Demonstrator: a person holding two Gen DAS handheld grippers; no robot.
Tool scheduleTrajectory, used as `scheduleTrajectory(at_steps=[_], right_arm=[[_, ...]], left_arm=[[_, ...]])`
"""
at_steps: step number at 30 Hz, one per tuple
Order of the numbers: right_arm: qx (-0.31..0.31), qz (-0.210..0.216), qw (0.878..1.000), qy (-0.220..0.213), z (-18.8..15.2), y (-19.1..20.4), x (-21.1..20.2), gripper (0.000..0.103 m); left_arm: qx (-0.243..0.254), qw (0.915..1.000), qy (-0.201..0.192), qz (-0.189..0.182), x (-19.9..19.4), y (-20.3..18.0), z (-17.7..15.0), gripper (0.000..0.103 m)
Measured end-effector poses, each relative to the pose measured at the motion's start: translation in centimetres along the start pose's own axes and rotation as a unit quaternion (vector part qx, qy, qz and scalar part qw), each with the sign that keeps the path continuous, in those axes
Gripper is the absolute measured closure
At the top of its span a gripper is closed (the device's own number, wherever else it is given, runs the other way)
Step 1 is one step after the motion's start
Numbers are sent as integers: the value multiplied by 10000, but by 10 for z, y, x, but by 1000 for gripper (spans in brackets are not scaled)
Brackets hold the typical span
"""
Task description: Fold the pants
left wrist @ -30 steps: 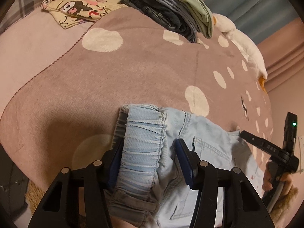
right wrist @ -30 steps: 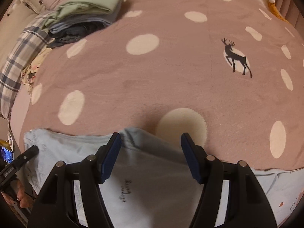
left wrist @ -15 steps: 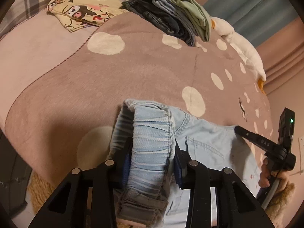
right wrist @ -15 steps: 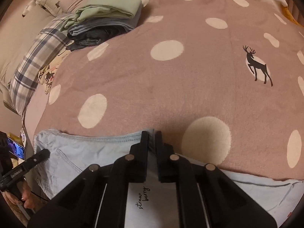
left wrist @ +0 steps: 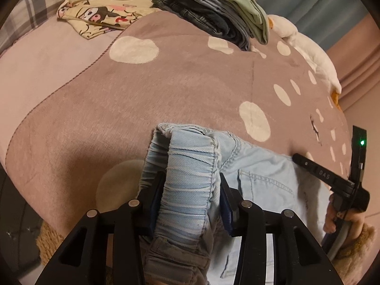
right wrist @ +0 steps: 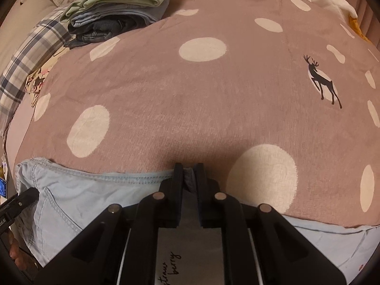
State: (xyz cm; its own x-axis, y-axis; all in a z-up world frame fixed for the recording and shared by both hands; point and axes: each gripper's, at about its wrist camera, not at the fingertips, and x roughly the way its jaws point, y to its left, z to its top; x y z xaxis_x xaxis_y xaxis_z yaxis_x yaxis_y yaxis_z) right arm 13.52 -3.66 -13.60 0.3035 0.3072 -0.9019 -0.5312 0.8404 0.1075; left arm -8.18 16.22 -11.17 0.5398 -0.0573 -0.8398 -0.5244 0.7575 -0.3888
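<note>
Light blue denim pants (left wrist: 263,178) lie along the near edge of a brown polka-dot blanket (left wrist: 166,90). My left gripper (left wrist: 190,190) is shut on the bunched elastic waistband (left wrist: 187,161). My right gripper (right wrist: 188,173) is shut on the far edge of the pants (right wrist: 95,194), which spread to its left and right. The right gripper also shows at the right of the left wrist view (left wrist: 332,180). The left gripper's tip shows at the left edge of the right wrist view (right wrist: 16,201).
A stack of folded clothes (left wrist: 220,14) sits at the far side of the blanket and shows in the right wrist view (right wrist: 118,7). A yellow cartoon-print cloth (left wrist: 99,19) and a plaid pillow (right wrist: 30,54) lie to the left. A white plush (left wrist: 308,54) lies far right.
Both grippers closed on the pants: the left on the waistband, the right on the far edge. Both views have drawn slightly back and up.
</note>
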Motion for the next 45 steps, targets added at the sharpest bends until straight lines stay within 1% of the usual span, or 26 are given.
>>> scheduleTrajectory(at_steps=[14,18,19,21,23,24,26,30,34,37,38,42,45], right_arm=[[37,-100,9999,-109,-2,0,0,91],[14,-242,9996,-161,-2,3,-2,91],[19,-274,9995,-181,-2,4,-3,89],[43,-384,9990,-228,-2,3,-7,78],[121,-370,9988,-303,-3,-1,-16,41],[180,-323,9987,-353,-4,-3,-20,36],[295,-245,9981,-487,-7,-11,-35,35],[577,-365,9955,-661,-19,-30,-59,35],[1121,-406,9909,-629,-43,-60,-71,35],[1485,-576,9858,-533,-68,-84,-74,36],[1568,-622,9844,-509,-73,-88,-75,38],[2099,-673,9745,-426,-99,-116,-82,43],[2311,-703,9693,-458,-111,-130,-88,44]], left_arm=[[-79,9999,-50,-74,0,3,-2,58],[-71,9999,-55,-76,-1,3,-2,58],[-75,9999,-54,-73,-1,3,-2,58],[-91,9999,-60,-74,-2,3,-2,58],[-92,9999,-63,-73,-1,2,-2,58],[-89,9999,-60,-73,-1,2,-2,58],[-102,9999,-62,-73,-1,2,-2,58],[-94,9999,-69,-67,-1,2,-2,58],[-101,9999,-61,-66,-1,2,-3,58],[-79,10000,-51,-30,-1,1,-2,58],[-69,10000,-53,-9,-2,0,-2,58],[0,9999,-69,128,-2,-5,-2,58],[235,9989,-26,407,-5,-14,-2,57]])
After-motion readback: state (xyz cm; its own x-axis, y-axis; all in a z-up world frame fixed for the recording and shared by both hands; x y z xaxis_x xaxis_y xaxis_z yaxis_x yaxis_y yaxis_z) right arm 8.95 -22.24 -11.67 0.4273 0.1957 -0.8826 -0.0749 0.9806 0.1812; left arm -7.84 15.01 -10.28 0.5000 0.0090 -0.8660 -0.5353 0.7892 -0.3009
